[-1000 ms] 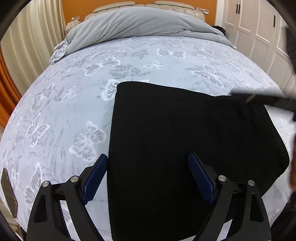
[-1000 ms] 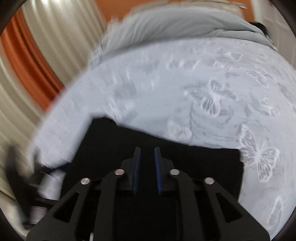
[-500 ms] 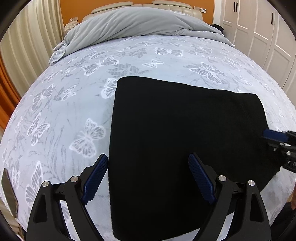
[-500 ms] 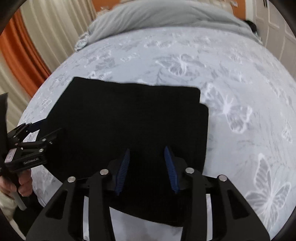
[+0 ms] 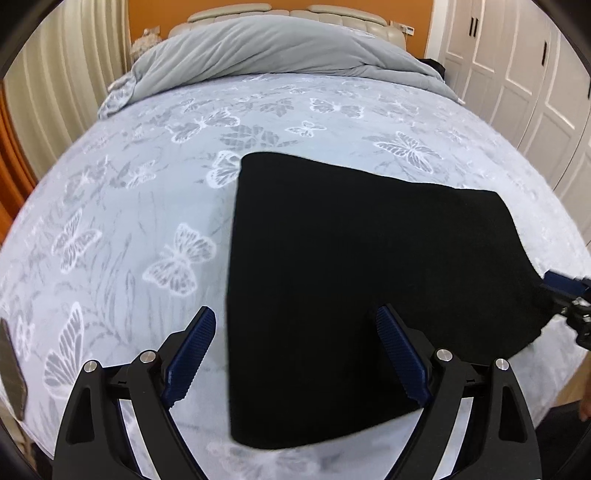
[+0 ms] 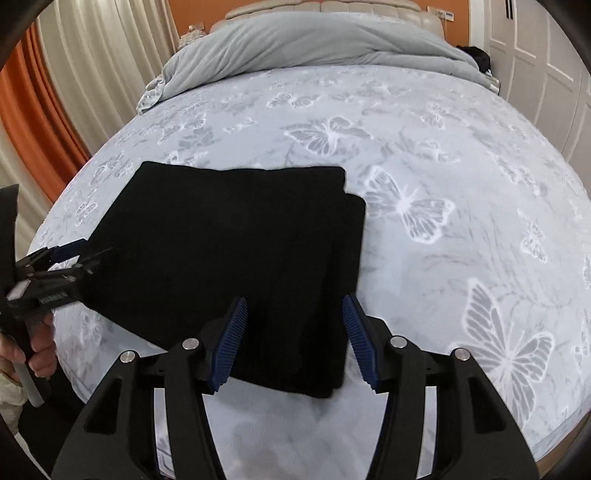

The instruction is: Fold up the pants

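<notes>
The black pants (image 5: 362,273) lie folded flat in a rectangle on the butterfly bedsheet (image 5: 140,206). In the right wrist view the pants (image 6: 229,251) show stacked layers along their right edge. My left gripper (image 5: 295,350) is open and empty, hovering above the near left edge of the pants. My right gripper (image 6: 295,328) is open and empty above the near right corner of the pants. The right gripper also shows at the right edge of the left wrist view (image 5: 569,295), and the left gripper at the left edge of the right wrist view (image 6: 55,266).
A grey duvet (image 5: 280,51) is bunched at the head of the bed against a beige headboard (image 5: 288,9). White wardrobe doors (image 5: 524,66) stand to the right, curtains (image 6: 81,74) to the left. A dark flat object (image 5: 11,365) lies at the bed's near left edge.
My right gripper has let go of the pants, opened and pulled back toward the near edge. The pants now lie folded over. The left gripper has barely moved.
</notes>
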Demonstrator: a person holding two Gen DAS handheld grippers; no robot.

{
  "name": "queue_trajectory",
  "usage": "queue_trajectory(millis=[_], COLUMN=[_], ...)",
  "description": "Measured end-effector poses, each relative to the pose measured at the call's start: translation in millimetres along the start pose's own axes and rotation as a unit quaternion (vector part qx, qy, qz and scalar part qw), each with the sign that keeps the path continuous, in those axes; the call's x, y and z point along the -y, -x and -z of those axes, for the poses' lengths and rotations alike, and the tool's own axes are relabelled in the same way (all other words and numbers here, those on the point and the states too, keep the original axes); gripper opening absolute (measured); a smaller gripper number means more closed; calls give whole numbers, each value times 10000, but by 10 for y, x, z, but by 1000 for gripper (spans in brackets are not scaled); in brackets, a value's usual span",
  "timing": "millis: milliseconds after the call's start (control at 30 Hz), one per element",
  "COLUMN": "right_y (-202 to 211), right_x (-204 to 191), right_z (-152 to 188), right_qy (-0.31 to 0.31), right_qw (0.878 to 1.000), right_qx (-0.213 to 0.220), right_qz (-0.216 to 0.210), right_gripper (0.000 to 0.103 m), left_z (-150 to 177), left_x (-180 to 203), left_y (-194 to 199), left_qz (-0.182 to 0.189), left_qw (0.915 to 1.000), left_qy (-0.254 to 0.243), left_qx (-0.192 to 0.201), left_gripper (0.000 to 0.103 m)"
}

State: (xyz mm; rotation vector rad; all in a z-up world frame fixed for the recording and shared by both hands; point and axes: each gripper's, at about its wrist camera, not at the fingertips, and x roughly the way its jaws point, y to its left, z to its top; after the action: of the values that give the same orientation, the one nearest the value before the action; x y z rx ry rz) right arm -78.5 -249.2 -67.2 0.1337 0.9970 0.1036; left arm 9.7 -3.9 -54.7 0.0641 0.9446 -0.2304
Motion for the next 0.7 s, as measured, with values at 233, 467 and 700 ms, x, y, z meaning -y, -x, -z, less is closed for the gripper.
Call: queue_trajectory(millis=[233,467,700], right_y=[397,459,-620], right_x=[20,-757,-1684], right_z=[-151,-607,-1043], right_qy=[-246,386,706], right_qw=[9960,9838,9840], right_qx=[667,1078,306], right_qz=[-533,-1380,-1609], right_gripper=[54,12,12], left_z=[115,-66,-151], left_x=[-297,-629,-862], left_y=[-104,370,459], left_qz=[193,-879,-921], left_qw=[9991,9904,9856], left_qy=[333,713,1167], left_qx=[-173,796,811], left_gripper=[98,97,97])
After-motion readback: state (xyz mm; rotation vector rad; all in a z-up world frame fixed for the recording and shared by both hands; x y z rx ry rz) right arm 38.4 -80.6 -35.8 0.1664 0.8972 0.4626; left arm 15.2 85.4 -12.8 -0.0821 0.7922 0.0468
